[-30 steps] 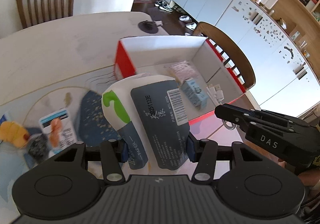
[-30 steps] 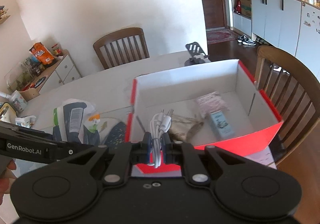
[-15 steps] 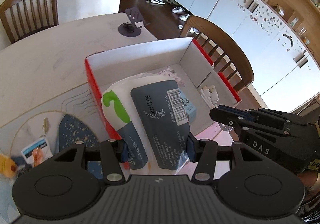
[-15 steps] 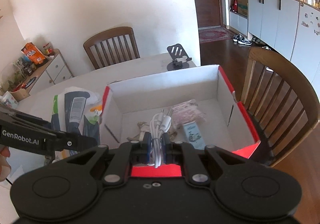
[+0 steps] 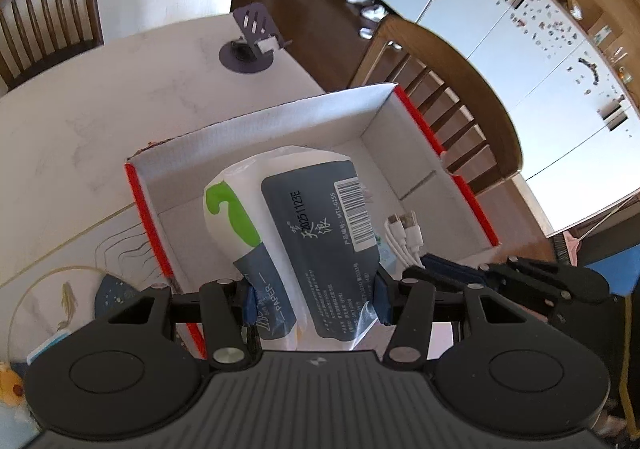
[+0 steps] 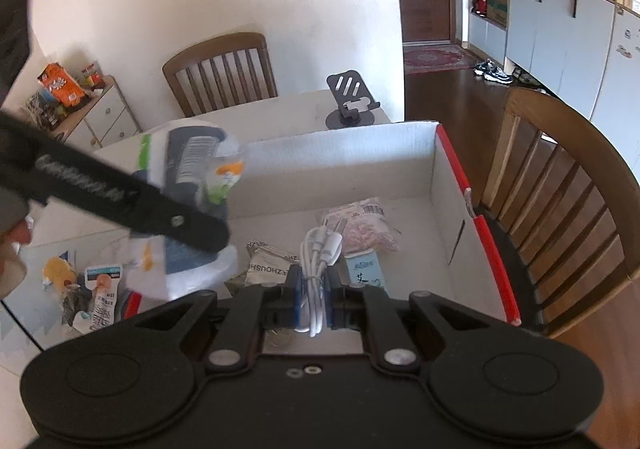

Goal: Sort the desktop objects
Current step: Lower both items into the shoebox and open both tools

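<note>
My left gripper (image 5: pixel 314 299) is shut on a white, dark-blue and green tissue pack (image 5: pixel 296 225), held over the open red-and-white box (image 5: pixel 256 129). The same tissue pack (image 6: pixel 192 169) shows blurred in the right wrist view, above the box's left side. My right gripper (image 6: pixel 312 291) is shut on a coiled white cable (image 6: pixel 318 261) above the near part of the box (image 6: pixel 452 185). That cable (image 5: pixel 404 237) also appears right of the pack in the left wrist view. On the box floor lie a pink packet (image 6: pixel 362 223), a small blue carton (image 6: pixel 366 273) and a grey sachet (image 6: pixel 266 263).
A dark phone stand (image 5: pixel 252 41) sits on the table beyond the box. Wooden chairs (image 6: pixel 560 201) stand at the right and far sides. Small snack packets (image 6: pixel 100 301) and a yellow toy (image 6: pixel 58 271) lie on the patterned mat left of the box. A hand (image 6: pixel 12 249) shows at the left edge.
The left gripper carried the tissue pack rightward from over the mat to above the box interior. The right gripper with the cable moved in over the box's near edge.
</note>
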